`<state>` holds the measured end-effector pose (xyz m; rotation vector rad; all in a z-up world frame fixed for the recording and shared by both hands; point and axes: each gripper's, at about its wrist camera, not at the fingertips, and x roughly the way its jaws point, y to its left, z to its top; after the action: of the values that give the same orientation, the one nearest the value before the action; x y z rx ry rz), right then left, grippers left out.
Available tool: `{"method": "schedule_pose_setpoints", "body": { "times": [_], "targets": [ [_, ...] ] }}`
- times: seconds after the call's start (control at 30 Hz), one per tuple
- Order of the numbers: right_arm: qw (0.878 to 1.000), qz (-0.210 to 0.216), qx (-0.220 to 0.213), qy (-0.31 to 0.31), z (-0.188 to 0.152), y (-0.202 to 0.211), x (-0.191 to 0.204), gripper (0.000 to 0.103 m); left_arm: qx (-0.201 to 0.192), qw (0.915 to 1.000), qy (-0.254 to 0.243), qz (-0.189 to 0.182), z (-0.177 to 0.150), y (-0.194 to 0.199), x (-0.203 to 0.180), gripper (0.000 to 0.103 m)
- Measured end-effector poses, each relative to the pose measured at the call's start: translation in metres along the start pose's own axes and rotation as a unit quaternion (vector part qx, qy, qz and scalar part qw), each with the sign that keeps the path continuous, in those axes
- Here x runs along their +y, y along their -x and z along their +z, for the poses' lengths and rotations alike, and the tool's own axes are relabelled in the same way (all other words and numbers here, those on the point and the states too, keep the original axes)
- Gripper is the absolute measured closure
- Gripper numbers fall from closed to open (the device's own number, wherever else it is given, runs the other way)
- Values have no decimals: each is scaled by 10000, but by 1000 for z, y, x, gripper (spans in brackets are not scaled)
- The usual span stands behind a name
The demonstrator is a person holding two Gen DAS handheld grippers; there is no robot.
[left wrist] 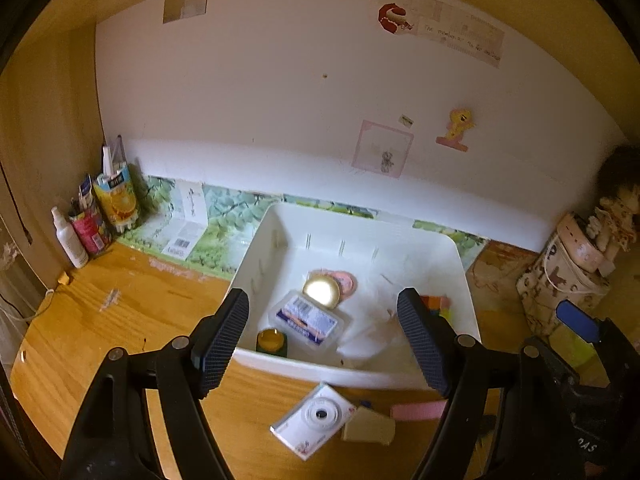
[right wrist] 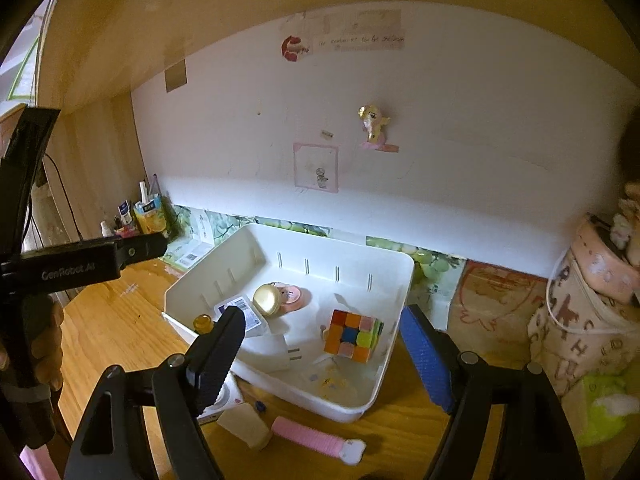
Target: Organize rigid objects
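Left wrist view has the left tongs spread wide with nothing between the pads, hanging over the near edge of the white bin on the wooden table. Same deal on the other side, the right tongs are wide and empty above the bin too.

Bin's already got a bunch of stuff in it: puzzle cube, gold round lid thing sitting partly on a pink disc, a clear labelled box, a small amber jar in the near left corner and a white plug adapter. So I'd say we're between drops, mid-task, both hands free to fetch the next piece.

What's left out is lined up on the table just in front of the bin: a white toy camera, a beige block touching it, and a pink ribbed handle thing. Next move probably means dropping down and back toward one of those, then lifting it over the bin's front wall.

In the way: camera and block are jammed together, so pinching one may nudge the other. Bottles and cartons in the far left corner and the patterned bag on the right are well clear
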<state>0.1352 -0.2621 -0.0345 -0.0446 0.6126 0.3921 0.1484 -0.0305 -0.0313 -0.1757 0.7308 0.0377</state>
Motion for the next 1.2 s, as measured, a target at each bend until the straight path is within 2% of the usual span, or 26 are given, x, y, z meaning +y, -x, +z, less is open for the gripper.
{"method": "schedule_pose_setpoints", "body": {
  "times": [0.13, 0.37, 0.53, 0.7, 0.87, 1.03, 1.2],
  "targets": [
    [9998, -49, -3, -211, -10, 15, 9, 22, 187, 9997, -144, 48, -12, 9, 7, 23],
    [9985, -224, 32, -507, -34, 37, 33, 22, 510, 9982, -310, -88, -31, 20, 25, 23],
    [9974, -295, 87, -650, -54, 49, 53, 22, 911, 9946, -470, -161, -50, 18, 38, 23],
    [9961, -544, 177, -675, -74, 56, 71, 22, 1211, 9904, -589, -295, -64, 14, 46, 23],
    [9923, -836, 411, -814, -98, 59, 81, 22, 1530, 9834, -758, -615, -75, 7, 44, 23],
    [9878, -1152, 582, -867, -120, 64, 84, 22, 1892, 9737, -1010, -768, -89, -2, 36, 23],
    [9832, -1418, 705, -911, -135, 68, 79, 22, 2088, 9657, -1314, -814, -97, -8, 20, 23]
  ]
}}
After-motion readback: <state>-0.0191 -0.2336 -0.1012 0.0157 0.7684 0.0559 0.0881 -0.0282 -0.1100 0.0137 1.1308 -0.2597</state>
